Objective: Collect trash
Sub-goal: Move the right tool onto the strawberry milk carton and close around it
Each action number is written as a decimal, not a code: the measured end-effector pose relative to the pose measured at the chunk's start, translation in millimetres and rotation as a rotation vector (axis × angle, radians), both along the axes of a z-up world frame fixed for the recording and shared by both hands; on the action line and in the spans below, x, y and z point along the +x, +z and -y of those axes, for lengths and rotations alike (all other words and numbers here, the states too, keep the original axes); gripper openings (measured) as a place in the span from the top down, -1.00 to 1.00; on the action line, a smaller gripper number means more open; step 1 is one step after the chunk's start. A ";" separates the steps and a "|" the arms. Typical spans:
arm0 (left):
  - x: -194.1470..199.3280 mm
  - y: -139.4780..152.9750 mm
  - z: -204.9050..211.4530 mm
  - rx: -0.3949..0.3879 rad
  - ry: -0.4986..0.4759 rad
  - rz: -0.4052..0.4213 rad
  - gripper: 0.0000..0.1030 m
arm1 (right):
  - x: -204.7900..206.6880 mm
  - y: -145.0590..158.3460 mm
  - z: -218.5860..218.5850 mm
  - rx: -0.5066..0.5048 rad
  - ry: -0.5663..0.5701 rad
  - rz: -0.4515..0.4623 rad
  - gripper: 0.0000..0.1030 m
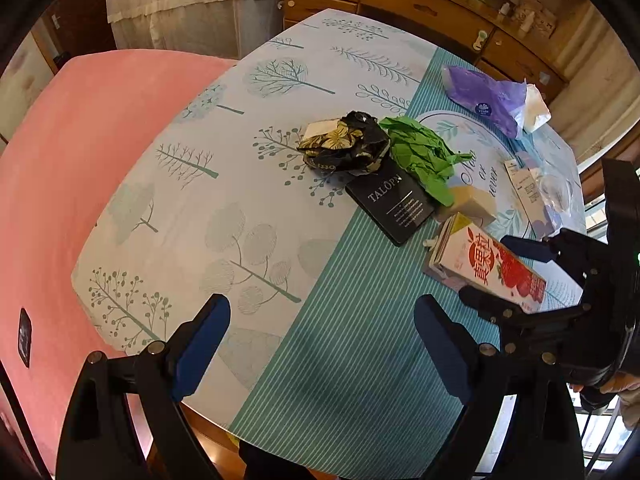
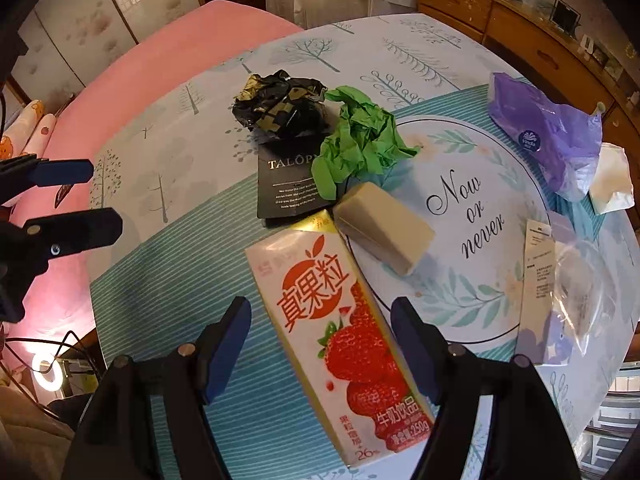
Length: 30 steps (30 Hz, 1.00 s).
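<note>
A strawberry milk carton (image 2: 332,320) (image 1: 488,264) lies flat on the round table (image 2: 168,248). My right gripper (image 2: 322,312) points down over it, open, one finger on each side of the carton with a small gap at both pads. Behind the carton lie a beige block (image 2: 384,232), a black "TALOPN" card (image 2: 288,188), crumpled green paper (image 2: 356,140) and a crumpled black-and-gold wrapper (image 2: 284,108). My left gripper (image 1: 322,312) hangs open over the striped cloth near the table's front edge, nothing between its fingers. From there the right gripper (image 1: 500,276) shows at the right.
A purple tissue pack (image 2: 544,136) and a clear plastic bag with a paper label (image 2: 560,280) lie on the table's right side. A pink bed (image 1: 80,160) borders the table on the left. A wooden dresser (image 1: 420,4) stands behind it.
</note>
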<state>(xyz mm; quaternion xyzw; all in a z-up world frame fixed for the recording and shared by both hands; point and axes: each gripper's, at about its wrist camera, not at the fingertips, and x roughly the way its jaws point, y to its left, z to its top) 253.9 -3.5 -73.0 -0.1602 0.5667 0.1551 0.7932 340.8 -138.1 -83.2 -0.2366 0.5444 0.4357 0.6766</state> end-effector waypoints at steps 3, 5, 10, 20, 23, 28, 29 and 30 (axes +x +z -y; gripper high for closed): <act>5.3 1.5 -0.3 -0.004 0.003 0.005 -0.79 | -3.9 -2.3 0.4 -0.016 0.038 0.023 -0.41; 9.7 1.7 -0.9 -0.009 0.005 0.007 -0.79 | -4.9 -4.7 1.1 -0.031 0.042 0.033 -0.29; 24.3 5.2 -3.1 -0.001 -0.007 0.016 -0.79 | 4.0 0.0 12.3 0.013 -0.028 -0.010 -0.11; 58.6 4.3 -10.5 -0.036 -0.010 0.019 -0.79 | 36.6 11.5 25.3 0.081 -0.208 0.000 -0.10; 71.0 -5.4 -5.1 -0.061 -0.004 -0.002 -0.79 | 52.5 10.2 31.4 0.098 -0.291 -0.011 -0.10; 97.5 -25.8 7.5 -0.092 0.037 -0.055 -0.79 | 65.4 9.3 42.1 0.124 -0.368 -0.017 -0.10; 102.7 -29.6 9.1 -0.089 0.052 -0.065 -0.79 | 66.6 8.9 43.9 0.125 -0.376 -0.017 -0.10; 107.2 -33.0 9.4 -0.082 0.072 -0.075 -0.79 | 67.1 8.6 45.9 0.128 -0.385 -0.019 -0.10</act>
